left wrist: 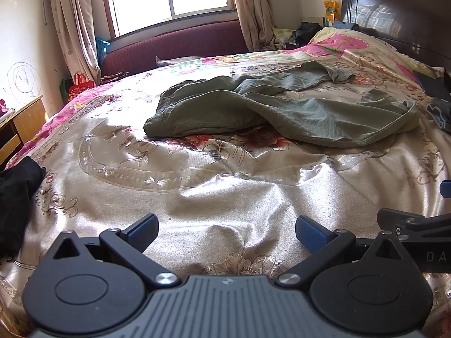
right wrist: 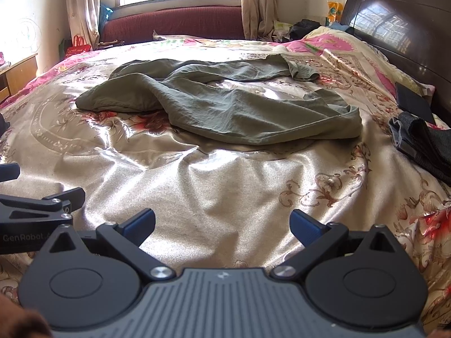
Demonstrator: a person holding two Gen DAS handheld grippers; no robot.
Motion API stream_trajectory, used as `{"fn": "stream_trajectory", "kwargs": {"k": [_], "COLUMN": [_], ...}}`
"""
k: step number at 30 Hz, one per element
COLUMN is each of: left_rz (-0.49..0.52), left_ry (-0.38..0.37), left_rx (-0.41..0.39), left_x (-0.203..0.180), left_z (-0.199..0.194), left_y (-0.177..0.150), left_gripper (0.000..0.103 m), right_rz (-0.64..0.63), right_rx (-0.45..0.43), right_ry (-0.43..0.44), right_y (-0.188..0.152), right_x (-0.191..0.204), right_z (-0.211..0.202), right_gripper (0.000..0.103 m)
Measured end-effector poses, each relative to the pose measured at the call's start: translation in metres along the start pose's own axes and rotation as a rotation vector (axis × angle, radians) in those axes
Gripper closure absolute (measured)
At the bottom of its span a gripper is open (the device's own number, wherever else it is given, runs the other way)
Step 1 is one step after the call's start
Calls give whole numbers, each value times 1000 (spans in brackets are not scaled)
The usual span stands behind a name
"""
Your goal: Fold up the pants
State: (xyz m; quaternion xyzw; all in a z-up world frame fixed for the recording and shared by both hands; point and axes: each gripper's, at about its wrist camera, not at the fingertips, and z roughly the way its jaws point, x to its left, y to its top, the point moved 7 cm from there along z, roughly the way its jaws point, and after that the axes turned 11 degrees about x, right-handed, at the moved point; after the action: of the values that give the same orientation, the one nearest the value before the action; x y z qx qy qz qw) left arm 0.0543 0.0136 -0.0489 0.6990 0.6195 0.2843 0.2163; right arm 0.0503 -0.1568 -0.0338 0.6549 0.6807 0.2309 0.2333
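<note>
A pair of olive-green pants lies crumpled and unfolded on the flowered satin bedspread, waist to the left and legs spread to the right. It also shows in the right wrist view. My left gripper is open and empty, low over the bedspread well short of the pants. My right gripper is open and empty too, beside the left one and equally short of the pants. Part of the right gripper shows at the left view's right edge.
A dark wooden headboard stands at the right. Dark clothes lie at the bed's right edge, and a black garment at its left edge. A maroon sofa and a window stand beyond the bed, a wooden cabinet at the left.
</note>
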Motion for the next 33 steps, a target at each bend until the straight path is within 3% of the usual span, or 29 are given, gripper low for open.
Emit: {"fn": "stream_trajectory", "kwargs": {"k": [12, 22, 26, 33], "left_rz": [-21, 44, 67, 108], "left_ry": [-11, 27, 55, 75], "left_rx": [-19, -81, -99, -74], "left_x": [-1, 12, 34, 72], "left_z": [-2, 15, 32, 98], "left_y": [5, 47, 72, 115], "left_gripper": [0, 0, 0, 0], "right_rz": [25, 38, -18, -70], "right_rx": [11, 0, -5, 7], "right_ry": [16, 71, 101, 155], "right_y": [3, 41, 71, 111], "right_x": [-1, 4, 23, 53], "right_z": [-1, 16, 33, 67], "right_gripper": [2, 5, 20, 22]}}
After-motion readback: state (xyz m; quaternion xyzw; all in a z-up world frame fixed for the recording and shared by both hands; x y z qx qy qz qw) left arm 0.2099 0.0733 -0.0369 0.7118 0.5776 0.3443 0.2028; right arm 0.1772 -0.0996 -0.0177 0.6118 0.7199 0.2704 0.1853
